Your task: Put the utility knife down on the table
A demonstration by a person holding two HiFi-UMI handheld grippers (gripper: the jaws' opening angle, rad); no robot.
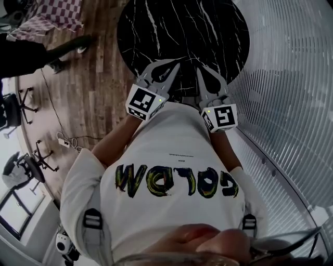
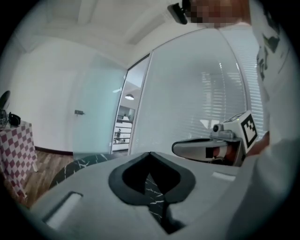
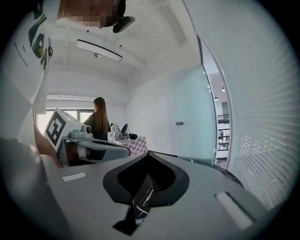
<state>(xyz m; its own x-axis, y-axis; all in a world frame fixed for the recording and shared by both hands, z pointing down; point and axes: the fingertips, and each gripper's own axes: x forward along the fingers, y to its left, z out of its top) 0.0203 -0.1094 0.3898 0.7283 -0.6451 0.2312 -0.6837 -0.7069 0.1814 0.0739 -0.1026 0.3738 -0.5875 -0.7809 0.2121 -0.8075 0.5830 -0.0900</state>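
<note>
No utility knife shows in any view. The round black marble table lies below and ahead of me, and its bare top shows nothing on it. My left gripper and right gripper are held up side by side in front of my white shirt, above the table's near edge. In the left gripper view the left gripper has its jaws together with nothing between them, and the right gripper shows beside it. In the right gripper view the right gripper is likewise shut and empty.
A ribbed glass wall curves along the right. On the wooden floor at the left are office chairs, a cable with a power strip and a person's legs. A checked-cloth table stands at the far left. A long-haired person stands by it.
</note>
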